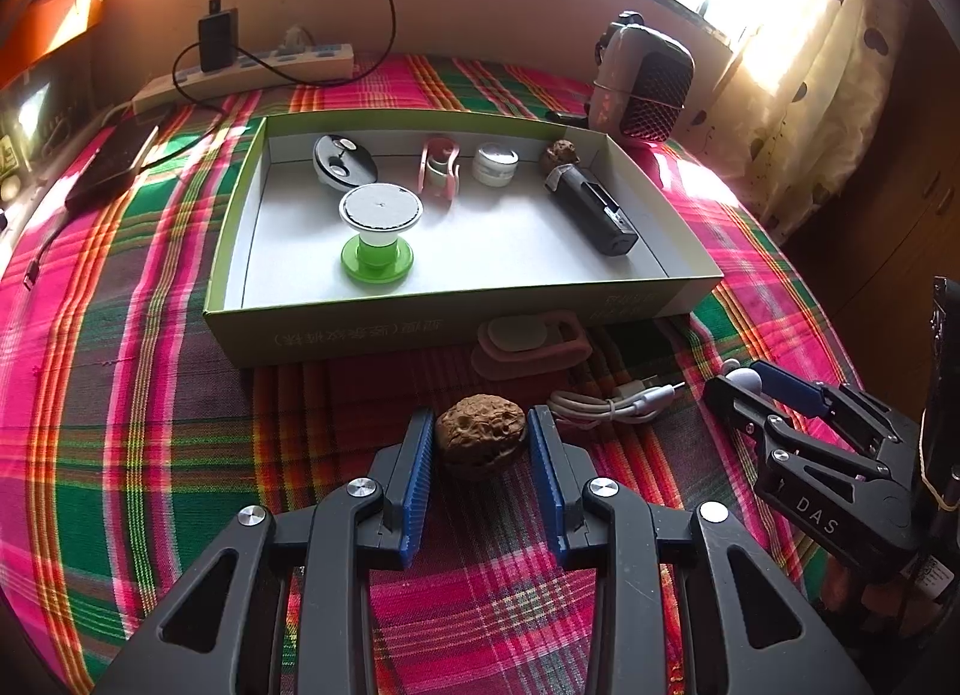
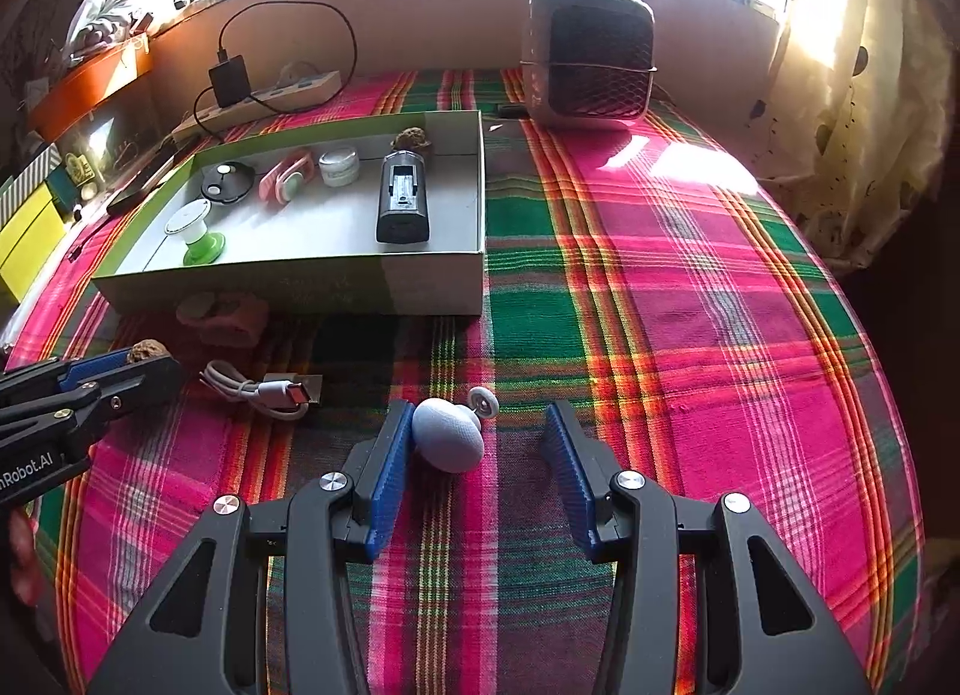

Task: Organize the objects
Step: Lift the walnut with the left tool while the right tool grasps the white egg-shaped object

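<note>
A brown, bumpy walnut [image 1: 481,436] lies on the pink and green checked cloth [image 1: 150,395], between the blue pads of the left gripper [image 1: 480,443]; the pads look to be right at its sides, but I cannot tell if they squeeze it; in the right view most of the nut is hidden behind that gripper. The right gripper [image 2: 477,437] is spread wide; a pale blue round knob [image 2: 447,434] touches its left pad, and the other pad is well apart from it. A coiled white cable [image 1: 606,404] lies near the nut. Behind stands a green cardboard box [image 1: 420,329], with a second nut [image 1: 559,153], partly hidden, a black tool [image 1: 591,209] and a green spool [image 1: 378,239] inside; pink things [image 1: 528,344] by its front wall are dim in shadow.
</note>
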Demonstrator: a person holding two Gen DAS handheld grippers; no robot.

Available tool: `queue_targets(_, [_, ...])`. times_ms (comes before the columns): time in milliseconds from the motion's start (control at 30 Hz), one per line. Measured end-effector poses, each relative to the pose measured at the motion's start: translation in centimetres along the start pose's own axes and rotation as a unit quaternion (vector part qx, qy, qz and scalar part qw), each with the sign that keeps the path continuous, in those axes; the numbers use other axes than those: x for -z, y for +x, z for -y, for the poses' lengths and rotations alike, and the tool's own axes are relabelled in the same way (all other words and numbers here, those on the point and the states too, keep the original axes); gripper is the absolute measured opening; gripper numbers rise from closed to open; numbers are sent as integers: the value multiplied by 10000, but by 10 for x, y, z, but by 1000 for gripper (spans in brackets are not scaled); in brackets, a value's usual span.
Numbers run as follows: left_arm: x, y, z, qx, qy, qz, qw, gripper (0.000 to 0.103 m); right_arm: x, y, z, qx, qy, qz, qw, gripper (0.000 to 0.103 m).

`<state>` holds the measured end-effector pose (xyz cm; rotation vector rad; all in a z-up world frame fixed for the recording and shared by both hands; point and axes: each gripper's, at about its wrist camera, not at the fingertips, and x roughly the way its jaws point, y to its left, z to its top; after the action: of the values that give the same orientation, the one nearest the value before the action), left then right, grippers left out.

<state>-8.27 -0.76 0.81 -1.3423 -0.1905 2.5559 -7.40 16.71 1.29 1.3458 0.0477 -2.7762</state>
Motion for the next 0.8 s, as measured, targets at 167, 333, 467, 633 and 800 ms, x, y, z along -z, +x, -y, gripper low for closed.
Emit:
queue_targets(167, [0, 0, 0, -3, 7, 9, 10000, 29, 0, 0, 2, 10, 66, 3, 10000, 46])
queue_targets(333, [0, 0, 1, -10, 19, 18, 10000, 29, 2, -1, 2, 1, 75, 7, 10000, 46])
queue_targets(467, [0, 0, 1, -19, 35, 19, 10000, 29, 3, -2, 3, 14, 88, 14, 10000, 42])
queue_targets(633, [-1, 0, 0, -22, 50, 28, 10000, 29, 5, -4, 5, 23, 100, 27, 9999, 30])
queue_targets(800, [0, 0, 1, -25, 49, 33, 10000, 29, 5, -6, 7, 0, 130, 36, 9999, 26])
